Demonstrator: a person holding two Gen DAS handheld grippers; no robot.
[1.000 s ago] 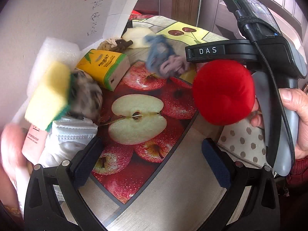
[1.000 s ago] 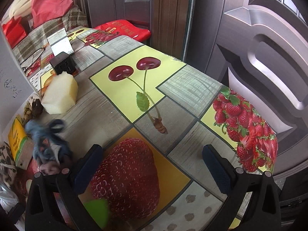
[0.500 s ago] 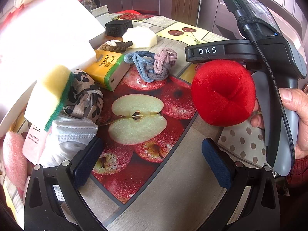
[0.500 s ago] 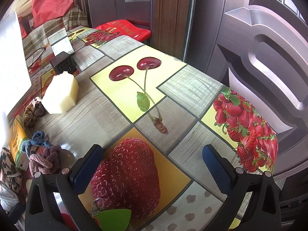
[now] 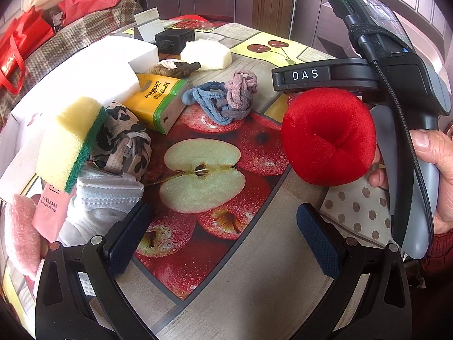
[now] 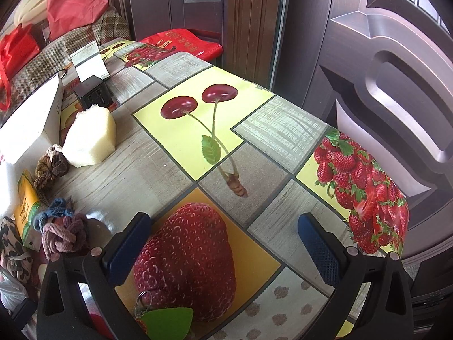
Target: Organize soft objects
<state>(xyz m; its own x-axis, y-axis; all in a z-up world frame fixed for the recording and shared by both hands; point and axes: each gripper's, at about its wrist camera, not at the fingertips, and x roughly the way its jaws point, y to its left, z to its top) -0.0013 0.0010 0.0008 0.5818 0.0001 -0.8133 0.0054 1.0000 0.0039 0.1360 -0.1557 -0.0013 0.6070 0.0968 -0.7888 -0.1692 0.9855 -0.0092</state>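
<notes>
Beside the right claw [image 6: 223, 246], spread wide, the round red plush apple [image 5: 328, 136] turns its dimple toward the equally spread left claw [image 5: 223, 238].

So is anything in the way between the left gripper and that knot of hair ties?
Nothing visible blocks it. The left gripper is open, and only flat tablecloth lies between it and the hair ties. The yellow tissue pack sits just left of them, the red plush apple to the right.
</notes>
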